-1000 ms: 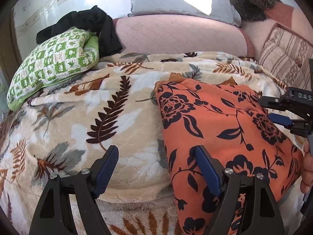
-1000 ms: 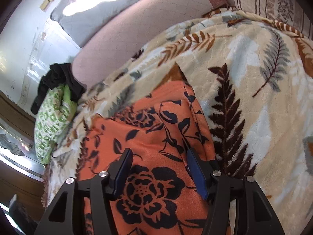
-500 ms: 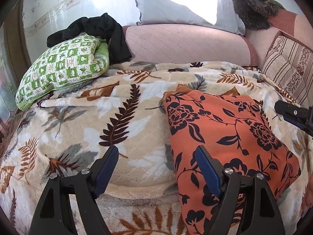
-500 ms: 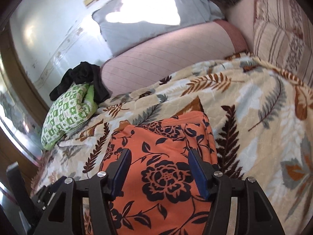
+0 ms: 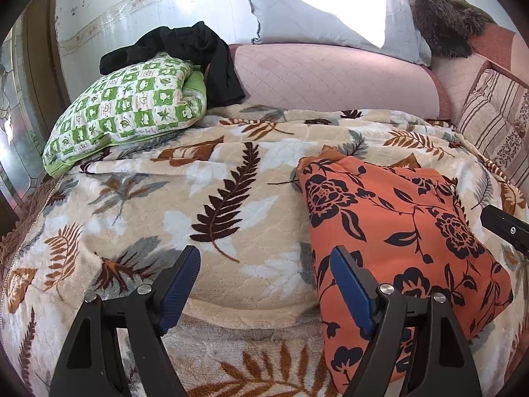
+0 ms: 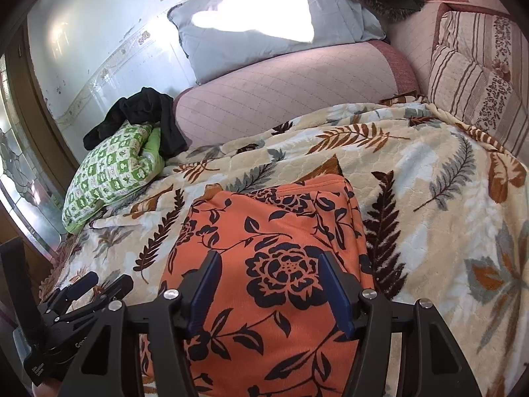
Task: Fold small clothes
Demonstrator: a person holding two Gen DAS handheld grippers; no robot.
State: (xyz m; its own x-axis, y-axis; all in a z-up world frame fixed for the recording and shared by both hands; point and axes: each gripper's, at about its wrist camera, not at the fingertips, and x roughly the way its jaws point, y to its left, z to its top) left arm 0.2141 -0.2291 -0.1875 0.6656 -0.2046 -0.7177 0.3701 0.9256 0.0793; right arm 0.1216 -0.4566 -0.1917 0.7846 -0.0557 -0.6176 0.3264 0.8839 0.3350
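Leaf-print blanket [image 5: 211, 198] on bed; folded orange floral garment [image 5: 396, 231] lay right of centre. Left gripper [image 5: 264, 284] and right gripper [image 6: 267, 284] both released, empty, drawn back since earlier. Fold judged complete.

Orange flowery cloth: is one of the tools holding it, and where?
No. The orange flowery cloth lies folded on the leaf-print blanket. The left tool and right tool are both open, holding nothing.
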